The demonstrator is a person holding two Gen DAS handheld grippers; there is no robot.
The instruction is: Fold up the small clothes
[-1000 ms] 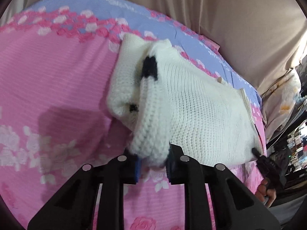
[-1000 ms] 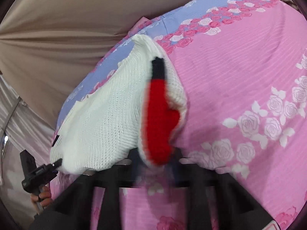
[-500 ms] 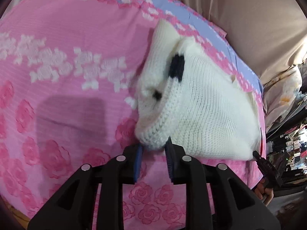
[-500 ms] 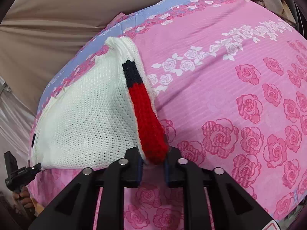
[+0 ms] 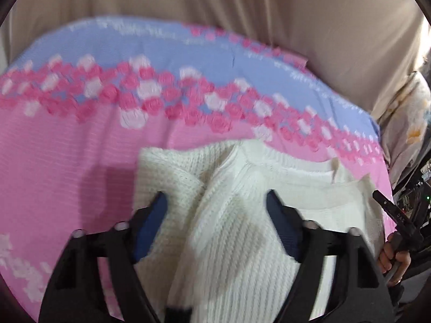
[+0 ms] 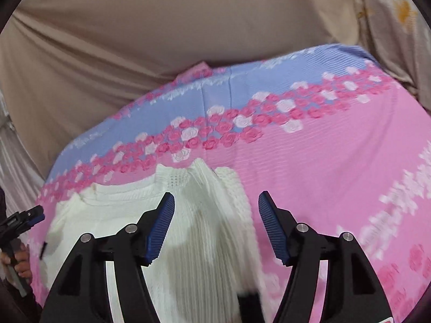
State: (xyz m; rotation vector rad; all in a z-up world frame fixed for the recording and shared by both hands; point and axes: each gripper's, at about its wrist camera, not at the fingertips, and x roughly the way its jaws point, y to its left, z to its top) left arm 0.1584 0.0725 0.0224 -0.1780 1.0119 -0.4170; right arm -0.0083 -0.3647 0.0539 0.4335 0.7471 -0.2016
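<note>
A white knitted sweater (image 5: 317, 188) lies on the pink bedsheet (image 5: 62, 156). One sleeve (image 5: 229, 242) runs over its body, its black cuff band (image 5: 177, 313) at the frame's bottom. My left gripper (image 5: 216, 204) hangs over this sleeve, jaws opening, pads apart from the knit. In the right wrist view the other sleeve (image 6: 212, 228) lies on the sweater (image 6: 107, 210), a dark cuff band (image 6: 247, 301) below. My right gripper (image 6: 215, 204) straddles it, jaws opening, pads not pressing. Each gripper also shows at the other view's edge: right gripper (image 5: 388, 207), left gripper (image 6: 27, 218).
The sheet has a blue band (image 6: 269, 80) with pink and white roses along its far side. Beige cloth (image 6: 134, 27) rises behind the bed. A pale floral cloth (image 5: 406, 123) hangs at the right. A hand (image 5: 396, 255) grips the right gripper's handle.
Both grippers let go of the sleeve cuffs and their jaws spread wide. The sleeves now lie over the sweater's body, and both grippers have moved in over the sweater.
</note>
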